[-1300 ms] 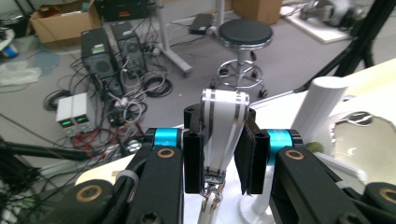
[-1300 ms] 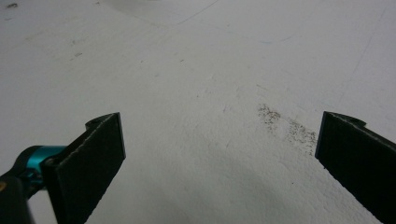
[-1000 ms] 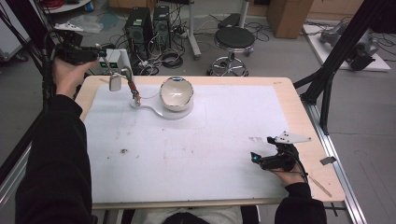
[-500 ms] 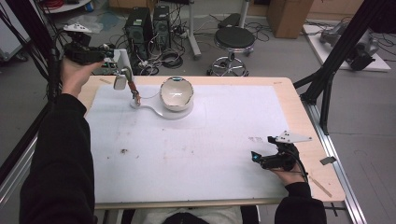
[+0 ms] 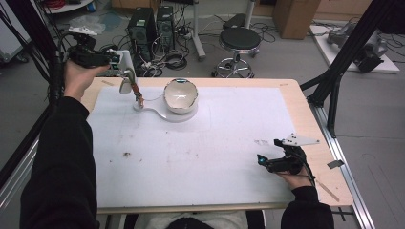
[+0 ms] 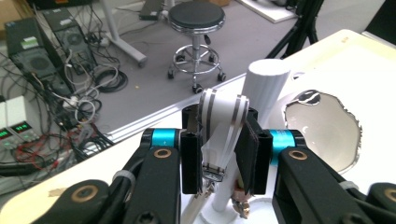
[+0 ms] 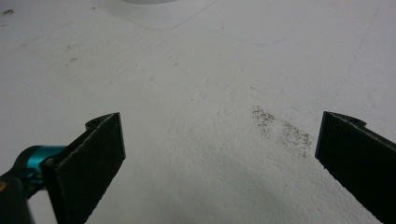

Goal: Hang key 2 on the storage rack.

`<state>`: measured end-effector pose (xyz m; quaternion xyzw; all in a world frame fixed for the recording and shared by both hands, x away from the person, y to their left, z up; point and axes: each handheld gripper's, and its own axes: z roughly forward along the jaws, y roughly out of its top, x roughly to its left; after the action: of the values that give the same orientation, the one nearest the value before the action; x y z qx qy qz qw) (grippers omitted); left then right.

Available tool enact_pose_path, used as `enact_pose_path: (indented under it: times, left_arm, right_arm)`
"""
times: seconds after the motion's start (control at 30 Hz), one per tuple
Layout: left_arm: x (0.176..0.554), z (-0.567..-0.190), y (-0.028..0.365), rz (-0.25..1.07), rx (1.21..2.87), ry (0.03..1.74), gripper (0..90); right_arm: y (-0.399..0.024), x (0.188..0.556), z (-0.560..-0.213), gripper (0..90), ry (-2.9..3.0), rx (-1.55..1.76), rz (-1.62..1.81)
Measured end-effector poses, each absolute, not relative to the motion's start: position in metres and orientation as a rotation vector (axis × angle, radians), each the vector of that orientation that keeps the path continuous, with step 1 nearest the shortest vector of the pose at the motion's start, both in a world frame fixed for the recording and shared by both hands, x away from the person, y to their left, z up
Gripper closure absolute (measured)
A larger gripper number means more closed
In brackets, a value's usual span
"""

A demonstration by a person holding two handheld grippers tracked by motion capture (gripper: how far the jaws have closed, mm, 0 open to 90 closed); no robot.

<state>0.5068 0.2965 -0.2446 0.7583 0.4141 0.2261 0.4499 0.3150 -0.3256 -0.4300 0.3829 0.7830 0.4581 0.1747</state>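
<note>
Currently a white band with grey stripes [image 6: 223, 126] is clamped between the pads of the left gripper [image 6: 223, 161], held raised over the table's far left corner, just beside the white post [image 6: 261, 93] of the stand [image 5: 165, 113] carrying the mirror [image 5: 180, 95]. Right gripper [image 5: 270, 162] is parked near the white mat's [image 5: 191, 157] right edge, jaws spread wide apart, nothing between them.

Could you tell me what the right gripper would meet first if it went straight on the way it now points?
Probably just the white table mat: the right gripper, jaws wide open, aims low across bare mat; the white stand's base lies farther ahead.
</note>
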Motion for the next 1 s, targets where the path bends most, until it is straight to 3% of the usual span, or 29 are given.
enact_pose_path:
  times: [0.2,0.43,0.57,0.73,1.0]
  left_arm:
    - [0.508,-0.248,0.294,0.505,1.860,1.030,64.4]
    - [0.504,-0.241,0.303,0.477,1.816,1.094,40.4]
    - [0.503,-0.244,0.302,0.432,1.909,1.171,14.2]
    - [0.494,-0.251,0.310,0.451,1.830,1.196,5.5]
    - [0.474,-0.263,0.326,0.487,1.737,1.204,2.6]
  right_arm:
    - [-0.324,0.316,-0.430,0.6,2.220,1.090,1.301]
    - [-0.327,0.316,-0.429,0.6,2.209,1.103,1.313]
    - [-0.326,0.317,-0.429,0.6,2.213,1.107,1.318]
    - [-0.326,0.317,-0.429,0.6,2.202,1.113,1.328]
    - [-0.326,0.319,-0.429,0.6,2.200,1.113,1.330]
